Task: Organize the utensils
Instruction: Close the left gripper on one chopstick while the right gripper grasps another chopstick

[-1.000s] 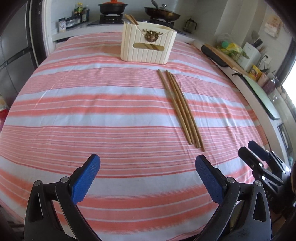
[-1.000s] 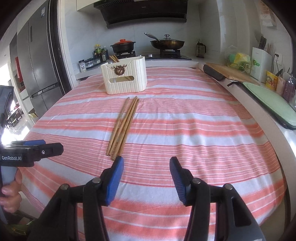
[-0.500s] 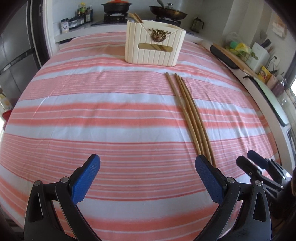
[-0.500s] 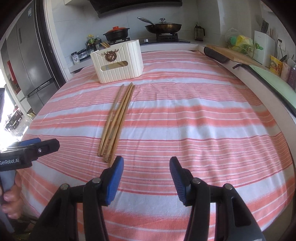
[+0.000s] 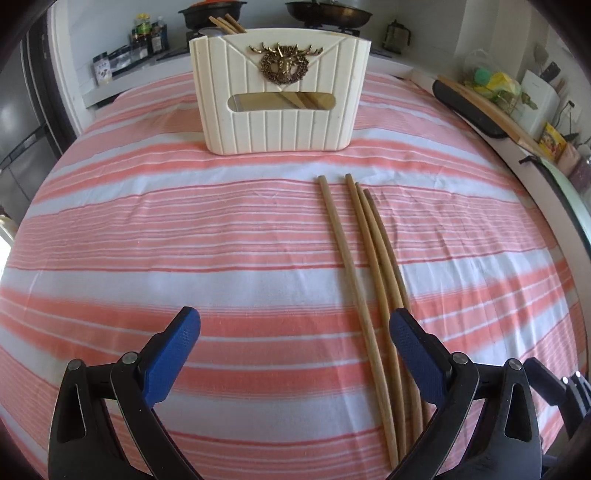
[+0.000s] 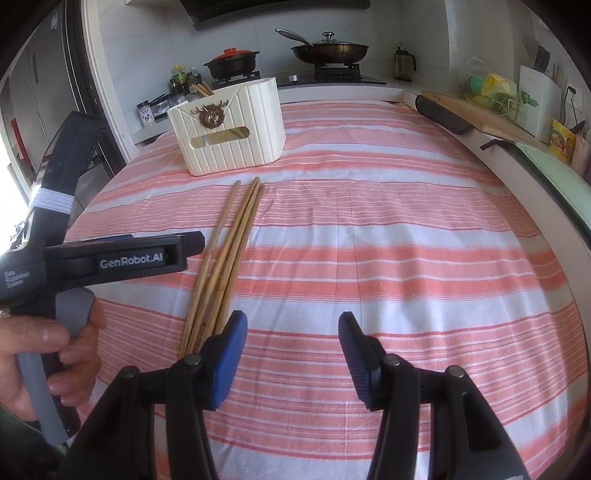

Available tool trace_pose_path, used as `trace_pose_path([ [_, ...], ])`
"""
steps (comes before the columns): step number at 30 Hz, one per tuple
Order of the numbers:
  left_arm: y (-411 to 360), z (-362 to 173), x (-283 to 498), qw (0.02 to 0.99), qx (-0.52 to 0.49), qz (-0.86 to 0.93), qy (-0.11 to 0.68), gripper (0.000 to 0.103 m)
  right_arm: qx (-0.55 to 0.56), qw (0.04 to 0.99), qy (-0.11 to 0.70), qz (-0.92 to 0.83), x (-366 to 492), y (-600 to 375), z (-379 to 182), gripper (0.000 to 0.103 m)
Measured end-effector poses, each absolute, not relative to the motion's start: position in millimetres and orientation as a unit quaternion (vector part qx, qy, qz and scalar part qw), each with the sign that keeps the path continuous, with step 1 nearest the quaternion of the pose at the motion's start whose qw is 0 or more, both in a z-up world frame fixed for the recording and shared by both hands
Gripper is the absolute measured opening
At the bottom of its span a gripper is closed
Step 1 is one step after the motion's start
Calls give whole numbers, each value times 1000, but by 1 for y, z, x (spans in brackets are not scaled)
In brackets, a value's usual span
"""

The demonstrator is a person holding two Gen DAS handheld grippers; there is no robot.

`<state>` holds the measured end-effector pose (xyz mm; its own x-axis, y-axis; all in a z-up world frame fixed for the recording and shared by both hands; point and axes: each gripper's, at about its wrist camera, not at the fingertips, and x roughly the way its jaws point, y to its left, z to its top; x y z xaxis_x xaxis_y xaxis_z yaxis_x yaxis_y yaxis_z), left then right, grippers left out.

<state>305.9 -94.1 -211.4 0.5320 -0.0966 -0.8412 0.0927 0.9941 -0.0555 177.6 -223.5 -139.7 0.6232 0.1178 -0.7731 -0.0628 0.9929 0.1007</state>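
Note:
Several wooden chopsticks (image 5: 364, 280) lie side by side on the striped tablecloth, pointing at a cream holder box (image 5: 280, 110) with a brass deer emblem. More chopsticks (image 5: 225, 24) stick out of the box's back left corner. My left gripper (image 5: 293, 343) is open low over the cloth; its right finger (image 5: 413, 350) overlaps the chopsticks' near part, and the leftmost stick lies just inside the gap. My right gripper (image 6: 291, 343) is open and empty, just right of the chopsticks (image 6: 221, 266); its left finger (image 6: 231, 347) hides their near ends. A hand (image 6: 48, 343) holds the left gripper (image 6: 184, 243).
A stove with a black pot (image 6: 231, 62) and a lidded pan (image 6: 328, 50) stands behind the table. A cutting board (image 6: 465, 107) and a counter with packets run along the right edge. A fridge (image 6: 33, 92) is at the left.
Both grippers have moved forward toward the chopsticks and the box, which look nearer. The left gripper has shifted right, so its right finger now overlaps the chopsticks. Neither gripper's jaw width has changed.

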Motion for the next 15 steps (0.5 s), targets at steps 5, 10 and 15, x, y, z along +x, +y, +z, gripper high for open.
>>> trace_pose_path([
  [5, -95, -223, 320, 870, 3, -48, 491, 100, 36, 897, 438, 48, 185, -229, -144, 53],
  [10, -94, -221, 315, 882, 26, -50, 468, 65, 37, 899, 431, 69, 202, -222, -142, 47],
  [15, -91, -218, 310, 887, 34, -56, 456, 20, 15, 889, 444, 110, 231, -195, -150, 26],
])
